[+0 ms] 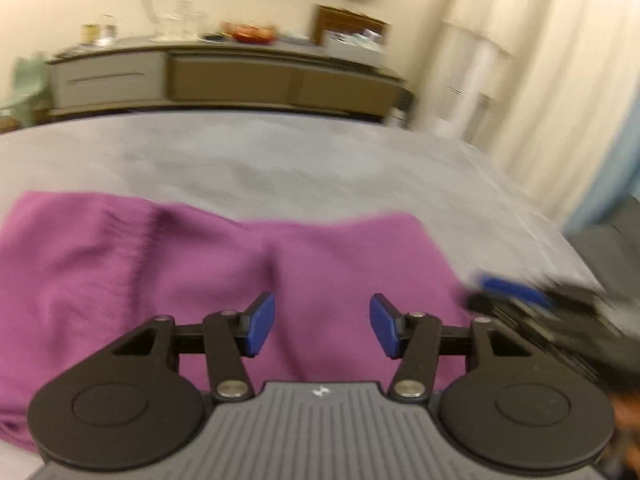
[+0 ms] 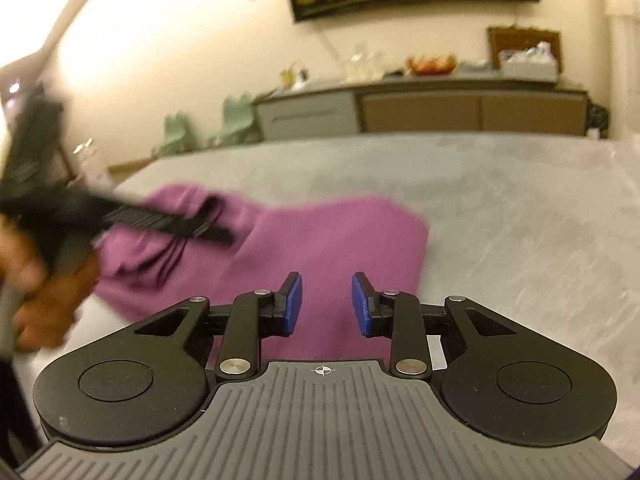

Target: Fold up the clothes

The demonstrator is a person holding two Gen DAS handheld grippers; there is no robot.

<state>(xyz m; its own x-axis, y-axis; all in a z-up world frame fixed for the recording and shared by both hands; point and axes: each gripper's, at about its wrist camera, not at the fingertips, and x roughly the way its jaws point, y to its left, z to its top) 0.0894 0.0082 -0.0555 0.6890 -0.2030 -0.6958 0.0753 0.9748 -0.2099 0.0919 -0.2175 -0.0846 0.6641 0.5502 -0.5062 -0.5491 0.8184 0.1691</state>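
A purple garment (image 1: 208, 272) lies spread on the grey bed cover (image 1: 280, 160); it also shows in the right wrist view (image 2: 332, 240). My left gripper (image 1: 322, 326) is open and empty, just above the garment's near part. My right gripper (image 2: 327, 306) is open and empty above the garment's near right part. The right gripper shows blurred at the right of the left wrist view (image 1: 520, 300). The left gripper shows blurred at the left of the right wrist view (image 2: 160, 220), over the garment's left side.
A long sideboard (image 1: 224, 76) with dishes and bottles stands beyond the bed's far edge. Pale curtains (image 1: 520, 80) hang at the right. Light green chairs (image 2: 240, 120) stand at the far left. A hand (image 2: 44, 300) holds the left gripper.
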